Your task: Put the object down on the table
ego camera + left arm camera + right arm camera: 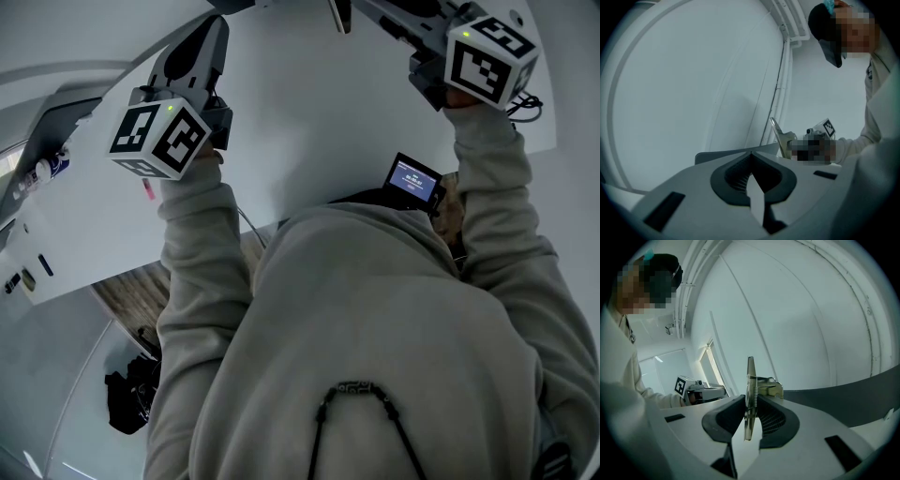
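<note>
- Lowering the right gripper [751, 401] until the metal piece [750, 380] meets the white worktop [309, 122] beyond the jaws, then easing the jaws apart, seems best. The piece is thin and on edge, so it may topple.
- Right jaws: partly closed, clamping the sprung metal piece, which stands upright between the pads and juts past their tips.
- Left gripper [751, 171]: jaws together, nothing between them.

The thin flat metal plate with a coil spring [750, 378] stands upright, seen edge-on, pinched between the pads of the right gripper [750, 404].
</note>
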### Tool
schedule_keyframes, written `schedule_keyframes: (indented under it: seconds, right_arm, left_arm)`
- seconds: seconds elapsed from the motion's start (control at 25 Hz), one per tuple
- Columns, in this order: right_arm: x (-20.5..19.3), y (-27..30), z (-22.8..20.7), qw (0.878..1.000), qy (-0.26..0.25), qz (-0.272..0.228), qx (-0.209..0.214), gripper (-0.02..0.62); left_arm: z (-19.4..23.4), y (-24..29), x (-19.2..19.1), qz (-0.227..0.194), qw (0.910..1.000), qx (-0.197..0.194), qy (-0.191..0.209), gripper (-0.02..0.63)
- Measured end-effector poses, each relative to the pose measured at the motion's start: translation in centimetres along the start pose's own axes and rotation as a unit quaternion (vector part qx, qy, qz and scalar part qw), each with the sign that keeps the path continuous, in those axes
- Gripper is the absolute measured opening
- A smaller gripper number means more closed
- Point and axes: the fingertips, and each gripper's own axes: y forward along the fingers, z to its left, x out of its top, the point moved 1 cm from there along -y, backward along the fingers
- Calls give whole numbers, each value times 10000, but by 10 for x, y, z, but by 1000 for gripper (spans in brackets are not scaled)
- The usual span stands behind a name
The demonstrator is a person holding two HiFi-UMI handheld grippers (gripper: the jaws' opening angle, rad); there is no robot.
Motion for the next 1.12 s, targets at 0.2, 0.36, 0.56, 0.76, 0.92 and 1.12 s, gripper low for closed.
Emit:
schedule_keyframes:
  seconds: [0.2, 0.36, 0.56, 0.76, 0.92, 1.12]
  right_arm:
    - [-8, 6, -1, 10000, 54, 42, -12, 100]
    - [-17, 8, -6, 9999, 113, 105, -15, 100]
    - [-33, 14, -11, 9995, 227, 205, -50, 100]
    - [-49, 21, -14, 9988, 319, 371, -55, 100]
    - [-65, 22, -18, 9980, 405, 476, -82, 100]
    - [-92, 21, -23, 9968, 524, 609, -47, 100]
  left_arm:
    - [6, -1, -10, 48, 10000, 25, -44, 3]
    - [10, 0, -19, 107, 9999, 55, -98, 3]
    - [17, 2, -37, 227, 9995, 99, -211, 3]
    - [16, 5, -53, 332, 9990, 46, -290, 3]
    - [15, 8, -73, 447, 9982, 31, -390, 3]
    - [8, 9, -108, 661, 9966, -5, -488, 3]
